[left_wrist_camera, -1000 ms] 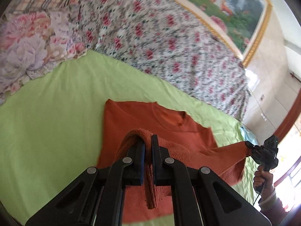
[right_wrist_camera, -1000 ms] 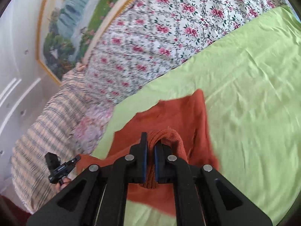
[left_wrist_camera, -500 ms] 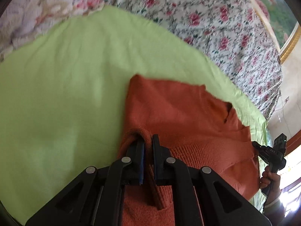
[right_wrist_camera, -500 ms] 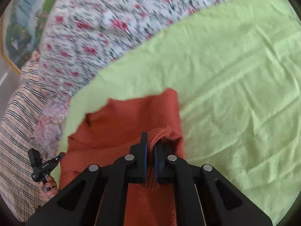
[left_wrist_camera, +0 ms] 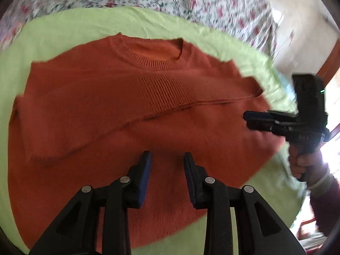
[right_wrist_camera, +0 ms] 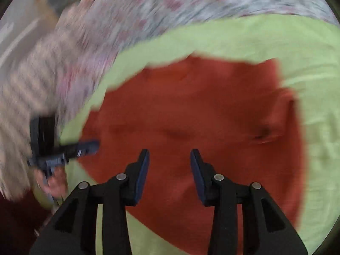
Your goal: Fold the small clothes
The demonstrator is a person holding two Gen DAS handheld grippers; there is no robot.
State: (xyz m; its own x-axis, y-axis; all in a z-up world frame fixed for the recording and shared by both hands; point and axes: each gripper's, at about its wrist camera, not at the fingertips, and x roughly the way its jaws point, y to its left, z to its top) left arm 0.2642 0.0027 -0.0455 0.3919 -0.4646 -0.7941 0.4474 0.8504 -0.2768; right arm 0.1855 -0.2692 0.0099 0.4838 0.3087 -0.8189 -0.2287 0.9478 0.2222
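An orange-red knit sweater point(left_wrist_camera: 131, 97) lies folded on a light green sheet point(left_wrist_camera: 63, 27), its ribbed collar at the far side and a folded hem edge running across its middle. My left gripper point(left_wrist_camera: 167, 161) is open and empty just above the sweater's near part. My right gripper point(right_wrist_camera: 169, 159) is open and empty over the same sweater point(right_wrist_camera: 191, 110), which is blurred in the right wrist view. The right gripper also shows in the left wrist view point(left_wrist_camera: 248, 120) at the sweater's right edge, and the left gripper shows in the right wrist view point(right_wrist_camera: 95, 145) at its left edge.
A flowered bedcover point(left_wrist_camera: 212, 0) lies beyond the green sheet. A striped and flowered blanket point(right_wrist_camera: 31, 74) lies at the left in the right wrist view. A wall and doorway point(left_wrist_camera: 308, 31) are at the far right.
Both grippers carried the sweater's hem forward toward the collar and lowered it. Both have opened and let go; the fabric now lies flat.
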